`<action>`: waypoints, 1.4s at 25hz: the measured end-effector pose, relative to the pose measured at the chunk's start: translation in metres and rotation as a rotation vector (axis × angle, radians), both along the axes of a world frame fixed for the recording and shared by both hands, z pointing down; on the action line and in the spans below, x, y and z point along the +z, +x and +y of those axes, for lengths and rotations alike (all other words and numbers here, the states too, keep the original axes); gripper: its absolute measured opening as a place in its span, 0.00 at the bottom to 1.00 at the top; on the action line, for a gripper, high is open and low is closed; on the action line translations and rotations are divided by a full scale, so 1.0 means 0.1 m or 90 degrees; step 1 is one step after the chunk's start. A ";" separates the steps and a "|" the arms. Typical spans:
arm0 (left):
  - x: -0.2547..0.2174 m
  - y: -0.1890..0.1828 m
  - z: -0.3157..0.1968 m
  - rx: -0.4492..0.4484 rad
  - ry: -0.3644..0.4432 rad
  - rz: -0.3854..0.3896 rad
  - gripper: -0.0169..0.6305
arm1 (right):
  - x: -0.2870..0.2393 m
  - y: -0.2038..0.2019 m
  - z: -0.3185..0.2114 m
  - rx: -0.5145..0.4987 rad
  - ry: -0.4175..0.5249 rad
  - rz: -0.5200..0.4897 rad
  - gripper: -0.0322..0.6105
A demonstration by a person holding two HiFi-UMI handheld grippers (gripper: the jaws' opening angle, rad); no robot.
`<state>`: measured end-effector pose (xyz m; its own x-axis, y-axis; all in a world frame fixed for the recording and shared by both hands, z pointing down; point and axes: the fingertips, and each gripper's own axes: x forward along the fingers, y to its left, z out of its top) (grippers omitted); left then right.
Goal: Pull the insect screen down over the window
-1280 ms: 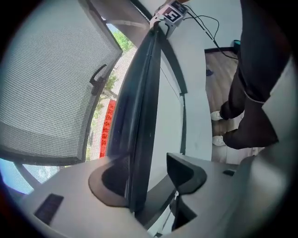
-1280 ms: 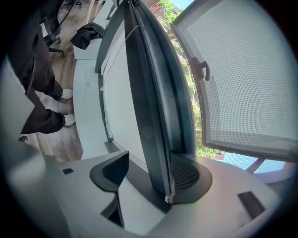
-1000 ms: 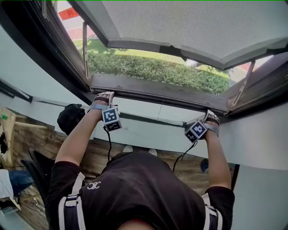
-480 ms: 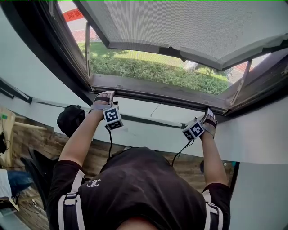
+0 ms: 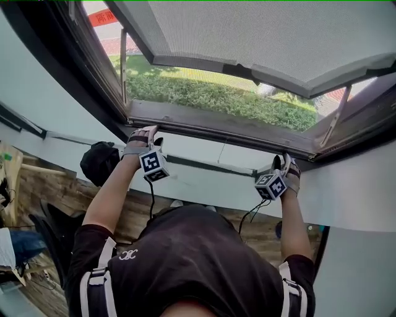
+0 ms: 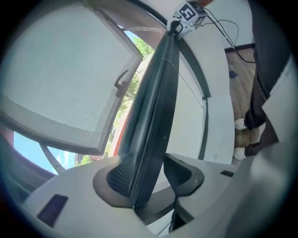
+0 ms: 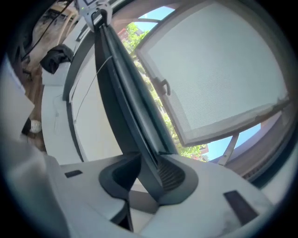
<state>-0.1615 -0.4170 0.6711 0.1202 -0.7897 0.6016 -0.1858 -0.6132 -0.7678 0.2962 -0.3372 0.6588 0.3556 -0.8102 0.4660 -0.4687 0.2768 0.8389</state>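
The mesh panel (image 5: 260,31) is pale grey with a fine woven grain and a lighter grey border. The rail (image 5: 216,127) below it is dark grey-brown, and outside are a green hedge (image 5: 210,96) and a red sign (image 5: 102,17). The left tongs (image 6: 149,175) and right tongs (image 7: 146,176) are light grey with dark ribbed pads, and each carries a white cube printed with black square markers. The wall (image 5: 37,105) is white, the floor (image 5: 59,192) is brown wood-grain, and the person's shirt (image 5: 192,260) and the bag (image 5: 98,162) are black.

The brown wood-plank floor (image 5: 59,193) fills the lower left of the head view. A black rounded bag (image 5: 98,162) sits on it by the white wall (image 5: 37,111). A person's white shoes (image 6: 239,152) stand on the planks.
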 end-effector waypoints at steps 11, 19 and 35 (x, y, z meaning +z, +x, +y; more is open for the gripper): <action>-0.95 0.37 0.12 -0.113 -0.024 0.479 0.05 | -1.03 -1.04 -0.09 -0.001 0.183 -0.509 0.06; -2.09 0.79 0.23 -0.125 0.029 0.722 0.05 | -2.29 -1.74 -0.14 -0.121 0.337 -0.677 0.05; -2.78 1.19 0.50 -0.081 0.042 0.830 0.05 | -2.92 -1.88 0.01 -0.138 0.432 -0.731 0.06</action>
<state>-0.0429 -0.3674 0.3930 0.5041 -0.8615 0.0607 -0.8628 -0.5054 -0.0087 0.1081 -0.3358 0.3670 -0.1250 -0.9871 -0.0999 -0.9921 0.1250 0.0063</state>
